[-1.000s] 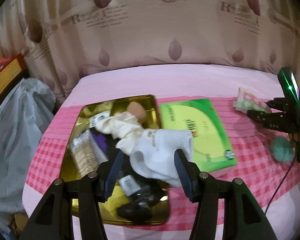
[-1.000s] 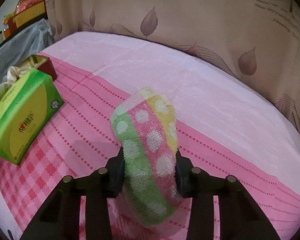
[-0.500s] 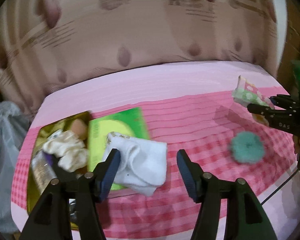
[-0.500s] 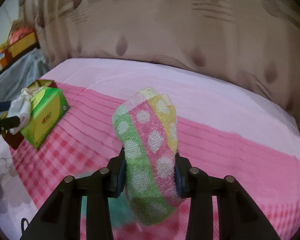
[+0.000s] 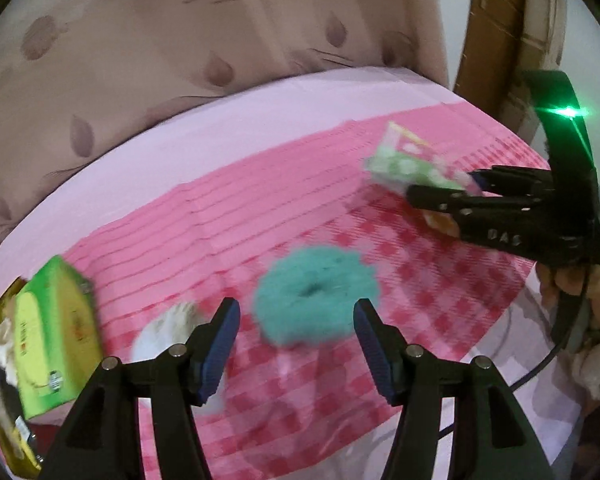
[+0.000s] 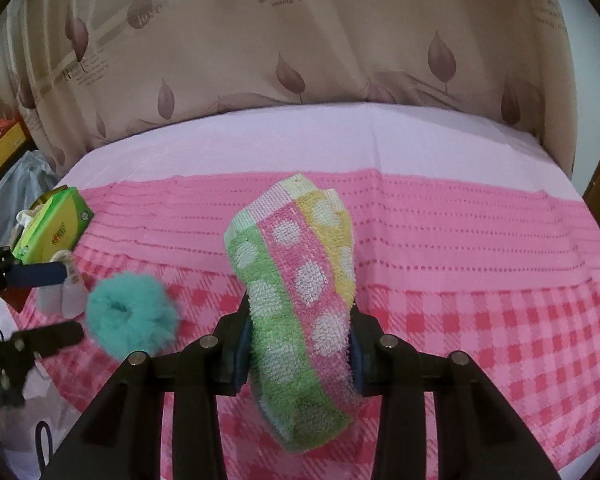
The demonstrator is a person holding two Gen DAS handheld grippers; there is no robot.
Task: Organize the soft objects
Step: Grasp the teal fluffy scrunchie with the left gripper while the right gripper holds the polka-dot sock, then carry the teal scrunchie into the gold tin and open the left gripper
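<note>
While the left hand-held gripper (image 5: pixel 296 332) hangs wide and empty over the pink checked cloth (image 5: pixel 308 392), a teal fluffy scrunchie (image 5: pixel 314 294) lies flat on the cloth just beyond its fingertips, framed between the jaws. A white sock (image 5: pixel 168 328) lies beside the left finger, partly hidden by it. Farther left stands a green tissue box (image 5: pixel 56 336). The right hand-held gripper (image 6: pixel 298 344) is clamped on a folded dotted towel (image 6: pixel 296 296), held above the cloth and apart from it.

Risks, as judged: the left view is blurred, so a hurried close may catch only fluff or the cloth below and drag it. The sock sits near enough to snag. The towel's loose lower end (image 6: pixel 300 420) may unfold if swung.
</note>
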